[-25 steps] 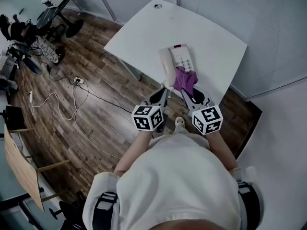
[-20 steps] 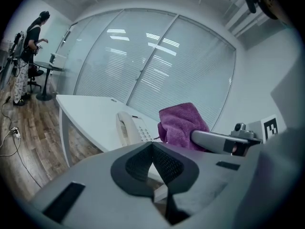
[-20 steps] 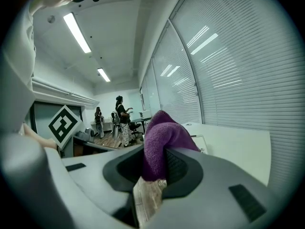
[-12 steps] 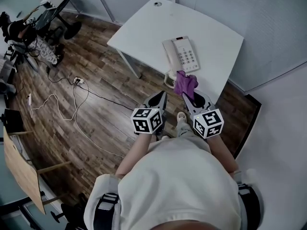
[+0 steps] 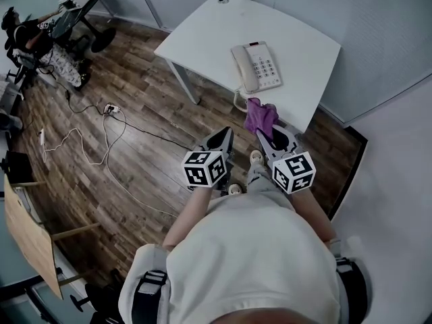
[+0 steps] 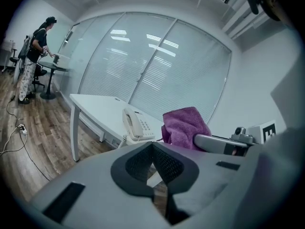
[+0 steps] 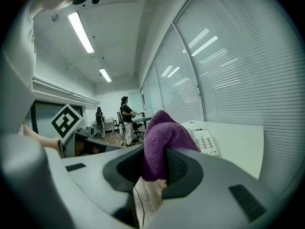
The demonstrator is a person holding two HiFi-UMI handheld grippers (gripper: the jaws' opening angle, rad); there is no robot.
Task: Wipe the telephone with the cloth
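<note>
Back comes the right tool (image 5: 268,133), clamped on the purple cloth (image 5: 260,115), left tool (image 5: 223,138) shut and empty alongside, telephone (image 5: 258,66) left on the counter (image 5: 307,42), so this wiping pass looks over.

There is one telephone (image 5: 256,67), one cloth (image 5: 260,117) and one white table (image 5: 202,32). There are two grippers, the left gripper (image 5: 226,135) and the right gripper (image 5: 263,135). Two people stand far behind (the right gripper view shows both): a nearer person (image 7: 127,121) and a farther person (image 7: 99,122).
</note>
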